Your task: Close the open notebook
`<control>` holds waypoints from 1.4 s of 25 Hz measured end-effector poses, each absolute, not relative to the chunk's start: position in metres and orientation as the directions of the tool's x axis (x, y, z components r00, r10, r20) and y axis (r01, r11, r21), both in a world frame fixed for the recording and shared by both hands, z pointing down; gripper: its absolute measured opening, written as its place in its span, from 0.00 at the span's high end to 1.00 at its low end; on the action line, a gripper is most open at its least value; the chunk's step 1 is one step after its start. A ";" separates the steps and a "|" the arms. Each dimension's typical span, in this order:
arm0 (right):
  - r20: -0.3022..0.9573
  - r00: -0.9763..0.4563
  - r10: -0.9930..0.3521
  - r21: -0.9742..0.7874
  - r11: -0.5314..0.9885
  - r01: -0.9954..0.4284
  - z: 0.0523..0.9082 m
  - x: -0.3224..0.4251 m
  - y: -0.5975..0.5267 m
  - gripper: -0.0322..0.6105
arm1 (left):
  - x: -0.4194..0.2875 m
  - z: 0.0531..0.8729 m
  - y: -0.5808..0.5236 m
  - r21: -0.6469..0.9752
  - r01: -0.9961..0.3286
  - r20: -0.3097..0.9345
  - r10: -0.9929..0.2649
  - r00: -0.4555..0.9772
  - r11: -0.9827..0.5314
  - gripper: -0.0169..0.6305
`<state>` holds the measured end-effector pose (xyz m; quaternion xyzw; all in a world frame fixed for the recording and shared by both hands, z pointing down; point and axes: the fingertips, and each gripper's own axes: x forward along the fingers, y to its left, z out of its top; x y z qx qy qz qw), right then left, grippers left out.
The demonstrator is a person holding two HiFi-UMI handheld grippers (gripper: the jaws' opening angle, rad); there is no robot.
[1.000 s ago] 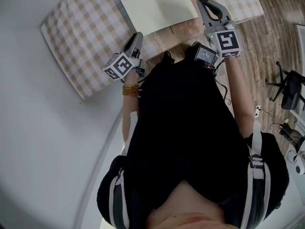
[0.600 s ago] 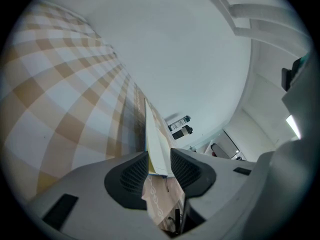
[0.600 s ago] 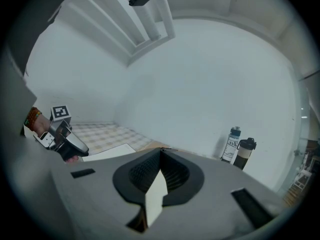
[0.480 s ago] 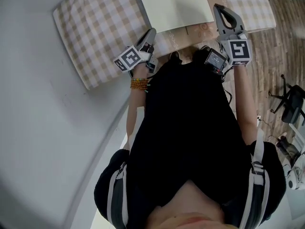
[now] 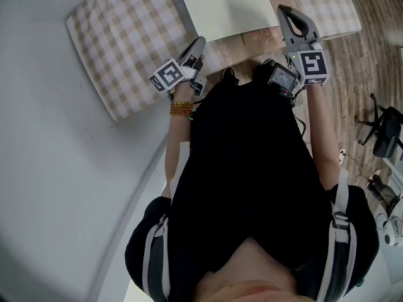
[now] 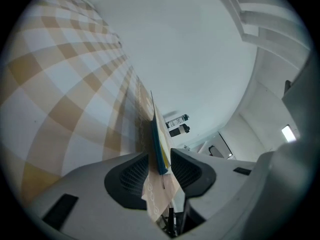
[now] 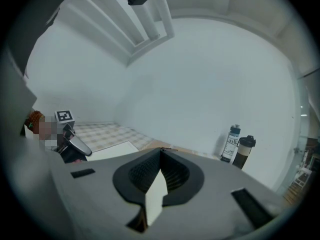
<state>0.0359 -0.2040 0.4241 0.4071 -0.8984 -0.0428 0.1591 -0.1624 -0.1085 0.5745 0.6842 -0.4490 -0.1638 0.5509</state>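
Nearby, bottles [image 7: 231, 143] (far wall [image 7: 200, 84]); left tool [image 6: 161, 166] clenched on notebook [image 5: 230, 8], right tool [image 7: 161, 171] on its page [image 7: 156, 194].

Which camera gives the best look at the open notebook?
The head view: the notebook lies open, blank inside facing the camera. The left gripper view shows it only edge-on between the left tongs; the right gripper view shows a low sliver and a page pinched in the right tongs.
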 end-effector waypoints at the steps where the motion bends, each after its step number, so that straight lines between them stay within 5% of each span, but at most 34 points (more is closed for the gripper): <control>1: 0.251 -0.617 -0.746 0.207 0.664 -0.718 0.424 0.036 -0.203 0.95 | -0.159 0.575 -0.110 0.901 -0.433 0.271 -0.789 0.552 0.007 0.74; 9: 0.255 -0.608 -0.752 0.214 0.657 -0.723 0.424 0.041 -0.200 0.95 | -0.155 0.577 -0.113 0.915 -0.403 0.256 -0.778 0.573 0.005 0.74; 15: 0.255 -0.611 -0.749 0.217 0.661 -0.719 0.423 0.039 -0.196 0.95 | -0.159 0.577 -0.116 0.923 -0.384 0.263 -0.786 0.559 0.036 0.95; 22: 0.265 -0.634 -0.726 0.286 0.687 -0.668 0.425 0.017 -0.186 0.95 | -0.159 0.577 -0.117 0.932 -0.358 0.264 -0.781 0.567 0.055 0.95; 29: 0.331 -0.692 -0.641 0.481 0.746 -0.461 0.461 -0.041 -0.146 0.94 | -0.155 0.566 -0.116 0.960 -0.271 0.214 -0.797 0.565 0.065 0.95; 35: 0.418 -0.734 -0.535 0.483 0.816 -0.319 0.504 -0.084 -0.111 0.78 | -0.150 0.561 -0.113 0.968 -0.244 0.196 -0.798 0.569 0.063 0.95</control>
